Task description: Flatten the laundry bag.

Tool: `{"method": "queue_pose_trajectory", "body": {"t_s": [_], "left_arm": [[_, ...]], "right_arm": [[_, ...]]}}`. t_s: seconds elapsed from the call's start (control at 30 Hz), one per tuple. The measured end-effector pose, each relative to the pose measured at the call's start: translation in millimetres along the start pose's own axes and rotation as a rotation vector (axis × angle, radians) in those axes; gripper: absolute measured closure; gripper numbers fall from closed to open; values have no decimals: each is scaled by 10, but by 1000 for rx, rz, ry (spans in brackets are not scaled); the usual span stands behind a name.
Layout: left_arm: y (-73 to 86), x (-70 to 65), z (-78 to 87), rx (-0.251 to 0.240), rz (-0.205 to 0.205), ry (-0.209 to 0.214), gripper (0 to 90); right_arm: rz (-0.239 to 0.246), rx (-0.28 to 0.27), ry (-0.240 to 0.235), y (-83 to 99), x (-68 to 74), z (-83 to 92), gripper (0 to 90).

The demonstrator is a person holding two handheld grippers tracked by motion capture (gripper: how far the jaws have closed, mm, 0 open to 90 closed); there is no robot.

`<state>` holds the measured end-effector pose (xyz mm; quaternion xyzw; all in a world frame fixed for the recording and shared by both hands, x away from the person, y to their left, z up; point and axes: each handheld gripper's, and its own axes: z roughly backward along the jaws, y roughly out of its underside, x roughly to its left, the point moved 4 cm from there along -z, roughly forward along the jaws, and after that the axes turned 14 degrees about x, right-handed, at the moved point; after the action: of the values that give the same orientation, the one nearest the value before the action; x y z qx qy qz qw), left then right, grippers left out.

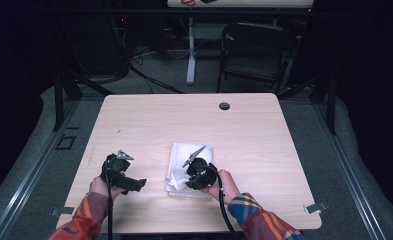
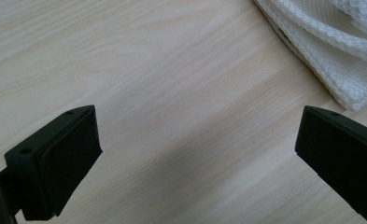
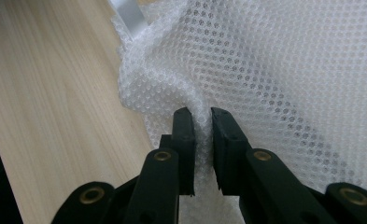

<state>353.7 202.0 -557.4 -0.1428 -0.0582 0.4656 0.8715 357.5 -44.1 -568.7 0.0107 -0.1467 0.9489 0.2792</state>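
A: From the high view, where is everything?

B: A folded white mesh cloth (image 1: 184,167) lies on the wooden table (image 1: 254,130). The right gripper (image 1: 188,176) sits on the cloth's near edge; the left gripper (image 1: 134,184) hovers just beside it, off to that gripper's open side.

A: And the left gripper view?

B: Its jaws stand wide apart with nothing between them, bare table beneath. A corner of the cloth (image 2: 330,51) lies ahead and to one side of the far jaw.

A: The right gripper view?

B: The right gripper (image 3: 202,121) is clamped on a pinched ridge of the cloth (image 3: 284,79), which bunches up between the pads.

A: How will it handle?

B: I judge it light, soft and floppy; it will sag and unfold when lifted. Grip an edge or corner fold, ideally with both grippers, since the mesh could slip from a shallow pinch.
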Motion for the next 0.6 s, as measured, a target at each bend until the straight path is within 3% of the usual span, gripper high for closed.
{"method": "queue_pose_trajectory", "body": {"t_s": [0.17, 0.27, 0.33, 0.43, 0.6], "left_arm": [[-46, -182, -17, -6, -48, 27, 0], [-89, -353, -54, -16, -97, 78, 23], [-99, -397, -65, -24, -105, 103, 75], [-135, -537, -130, -18, -170, 144, 153], [-182, -649, -218, -22, -180, 153, 251]], "right_arm": [[-14, -20, 18, 11, -5, 57, 811], [-12, -27, 29, 18, 3, 99, 812], [-18, -32, 29, 21, 9, 107, 812], [-23, -37, 31, 25, 10, 116, 812], [-30, -38, 29, 35, 1, 125, 812]]}}
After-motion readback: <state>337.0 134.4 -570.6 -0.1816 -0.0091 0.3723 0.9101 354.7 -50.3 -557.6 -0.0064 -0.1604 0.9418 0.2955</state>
